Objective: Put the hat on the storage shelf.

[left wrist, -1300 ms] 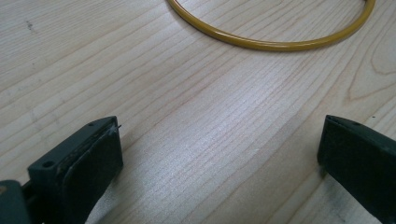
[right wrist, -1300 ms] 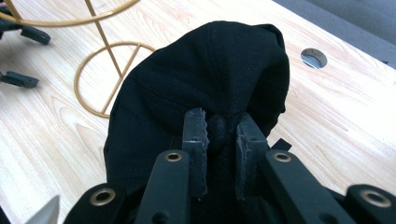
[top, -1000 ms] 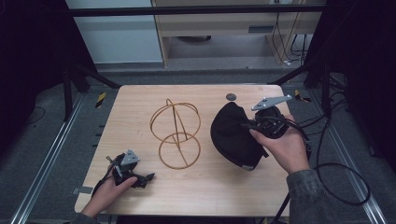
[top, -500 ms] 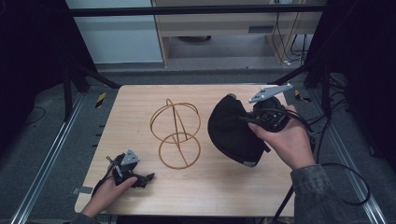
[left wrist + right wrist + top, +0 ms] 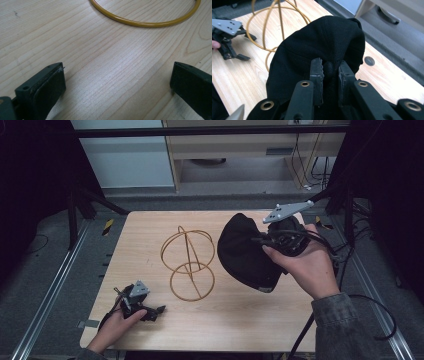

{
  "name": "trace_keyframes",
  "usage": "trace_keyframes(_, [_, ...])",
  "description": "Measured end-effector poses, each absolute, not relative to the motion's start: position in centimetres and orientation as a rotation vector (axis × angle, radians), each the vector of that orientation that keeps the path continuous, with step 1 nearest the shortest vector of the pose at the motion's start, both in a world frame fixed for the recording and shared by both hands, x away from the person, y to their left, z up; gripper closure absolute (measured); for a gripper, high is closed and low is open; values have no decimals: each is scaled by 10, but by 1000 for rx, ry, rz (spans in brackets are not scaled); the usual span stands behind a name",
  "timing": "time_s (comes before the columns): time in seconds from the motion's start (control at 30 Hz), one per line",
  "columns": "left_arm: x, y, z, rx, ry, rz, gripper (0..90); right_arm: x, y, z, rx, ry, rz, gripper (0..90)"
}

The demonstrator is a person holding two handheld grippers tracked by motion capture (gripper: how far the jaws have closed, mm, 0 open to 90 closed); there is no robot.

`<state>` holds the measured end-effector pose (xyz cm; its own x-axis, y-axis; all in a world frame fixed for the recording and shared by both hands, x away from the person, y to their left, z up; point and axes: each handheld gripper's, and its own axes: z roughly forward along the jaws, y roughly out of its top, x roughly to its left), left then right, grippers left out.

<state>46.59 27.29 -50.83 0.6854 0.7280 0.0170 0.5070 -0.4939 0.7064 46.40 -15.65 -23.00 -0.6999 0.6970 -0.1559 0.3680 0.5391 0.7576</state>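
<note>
My right tongs (image 5: 329,75) pinch a fold of the black cap (image 5: 245,252), held just off the desk (image 5: 150,235) beside the wire stand (image 5: 187,265). The bite is small; the cloth could slip out, or the hanging brim could snag and tip the stand. My left tongs (image 5: 150,311) rest released at the near edge. Open desk lies between stand and left tongs.

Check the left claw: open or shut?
Open. The left claw has its jaws wide apart over bare table, nothing between them.
</note>
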Motion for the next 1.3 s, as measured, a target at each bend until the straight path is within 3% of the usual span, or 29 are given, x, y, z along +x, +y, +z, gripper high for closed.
trace_keyframes(0.83, [466,273,-508,2204,943,412,0,449,-132,-192,764,2338,1063,778])
trace_keyframes(1.3, [466,273,-508,2203,944,411,0,459,-102,-170,701,2367,1051,778])
